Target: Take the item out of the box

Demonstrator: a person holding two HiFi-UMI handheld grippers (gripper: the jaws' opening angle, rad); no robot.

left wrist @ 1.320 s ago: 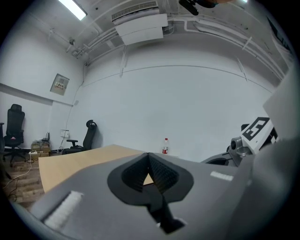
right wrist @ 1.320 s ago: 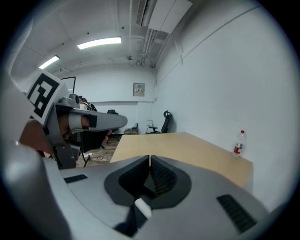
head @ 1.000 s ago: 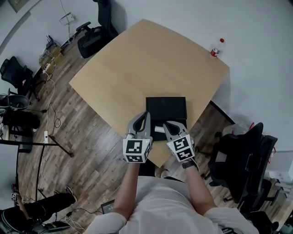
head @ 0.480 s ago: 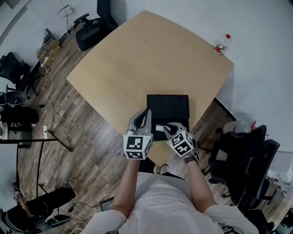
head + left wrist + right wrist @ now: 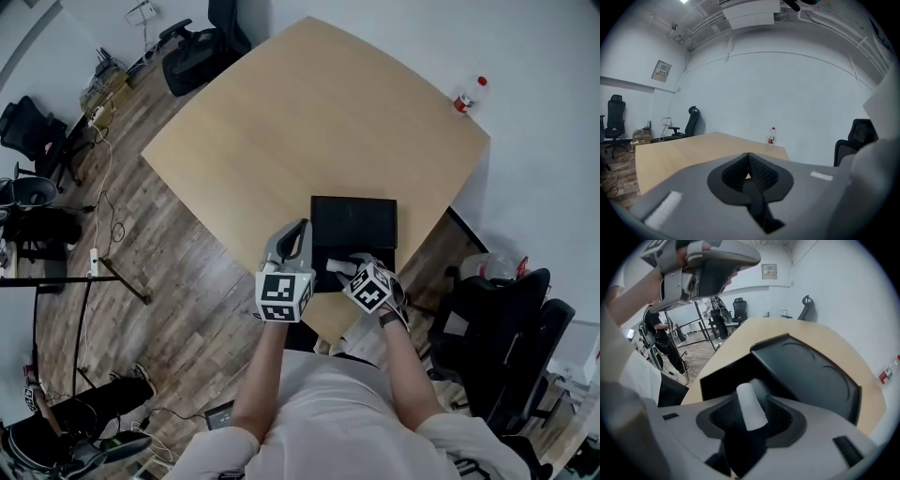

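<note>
Right gripper [image 5: 349, 266] at the black box's [image 5: 354, 220] near end, jaws just opened wide, white cylinder [image 5: 750, 404] loose between them. Left gripper [image 5: 748, 161] just beside the box, jaws closed, empty.

Table [image 5: 309, 112] pale wood, smooth, matt. Box [image 5: 353, 220] black, matt. Item [image 5: 751, 406] white, matt. Floor [image 5: 169, 309] dark wood planks.

Around you: pale wood table [image 5: 309, 112], plank wood floor [image 5: 178, 281] with loose cables [image 5: 101, 202], black office chairs [image 5: 199, 58] at the edges, plain white walls [image 5: 787, 93], bottle [image 5: 466, 97] on the far table corner.
</note>
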